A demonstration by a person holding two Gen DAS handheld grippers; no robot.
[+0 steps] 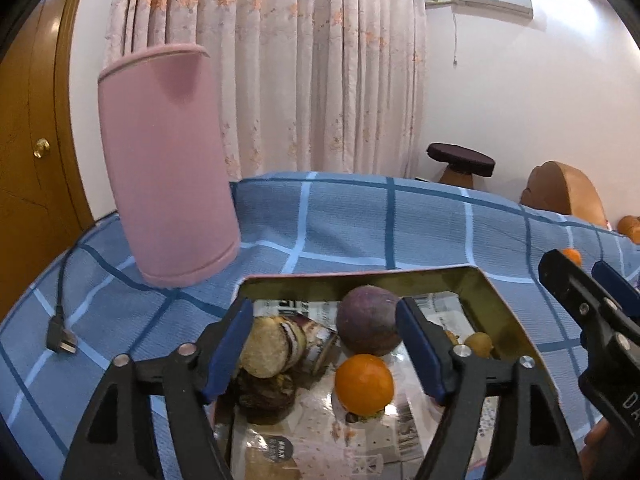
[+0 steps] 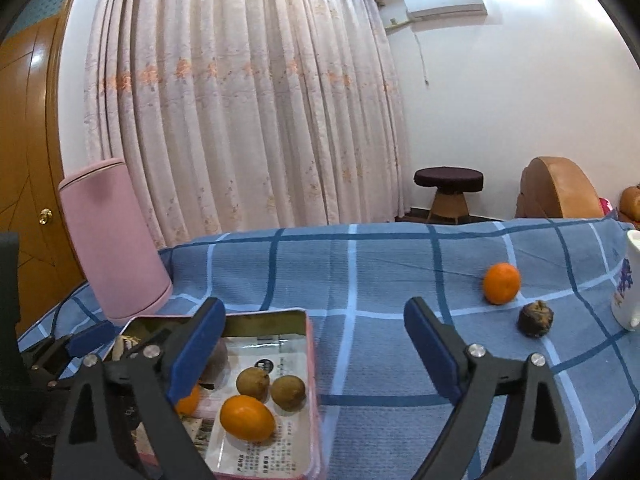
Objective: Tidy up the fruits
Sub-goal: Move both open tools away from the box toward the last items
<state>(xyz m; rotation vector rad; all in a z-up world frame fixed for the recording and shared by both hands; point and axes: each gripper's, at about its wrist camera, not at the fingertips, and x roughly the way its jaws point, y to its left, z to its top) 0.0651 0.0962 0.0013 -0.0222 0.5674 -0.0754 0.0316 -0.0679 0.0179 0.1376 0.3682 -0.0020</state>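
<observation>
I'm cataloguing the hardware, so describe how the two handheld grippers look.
Both look alike. The left gripper and right gripper each have two black plastic fingers shaped like open triangular frames, fixed with silver screws. Each finger ends in a flat blue pad. White letters mark the right gripper's body where it shows in the left view. No cables or sleeves show.

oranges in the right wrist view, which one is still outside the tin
The orange on the blue checked cloth, beside the dark wrinkled fruit. The other oranges lie inside the tin.
</observation>
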